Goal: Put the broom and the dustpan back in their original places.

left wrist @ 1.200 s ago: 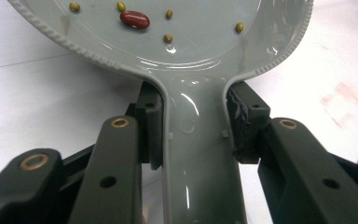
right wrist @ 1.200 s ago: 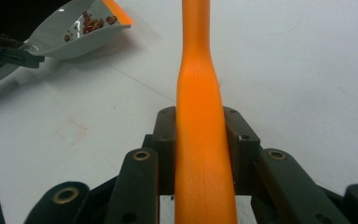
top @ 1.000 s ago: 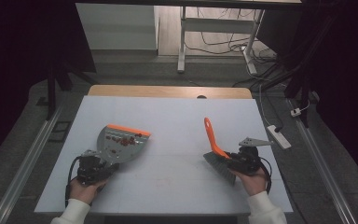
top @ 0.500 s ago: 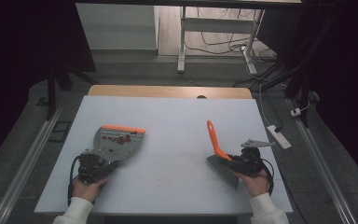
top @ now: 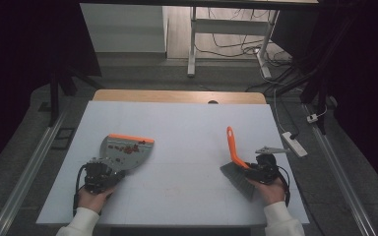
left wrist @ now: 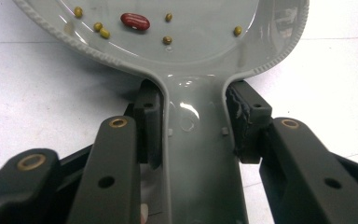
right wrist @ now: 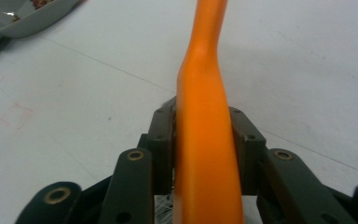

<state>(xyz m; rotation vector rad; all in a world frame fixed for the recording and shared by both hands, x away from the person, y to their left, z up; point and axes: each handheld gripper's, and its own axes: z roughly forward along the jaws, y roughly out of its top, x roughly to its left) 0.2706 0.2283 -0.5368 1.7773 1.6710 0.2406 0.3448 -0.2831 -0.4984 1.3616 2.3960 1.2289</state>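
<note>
On the white table [top: 187, 123], the left gripper [top: 98, 174] sits near the table's seven o'clock corner, held by the person's left hand [top: 92, 199]. Its jaws have just been opening a little, yet in the left gripper view the pads [left wrist: 150, 122] still press on both sides of the grey handle of the dustpan [left wrist: 200, 154]. The pan's scoop spreads from the gripper toward one o'clock in the high view, its orange front edge [top: 130, 138] farthest from the hand. Small beans [left wrist: 134, 21], one red and several yellowish, lie inside the scoop.

The right gripper [top: 258, 172] lies near the table's five o'clock corner, in the right hand [top: 271, 189]. Its jaws have also just been opening; in the right gripper view the orange handle of the brush [right wrist: 205, 140] stands between them, and whether the pads still press on it cannot be told. In the high view the handle rises from the gripper toward eleven o'clock, while the dark bristles [top: 237, 179] lie on the table at the gripper's eight o'clock. Dustpan and brush are well apart.
</note>
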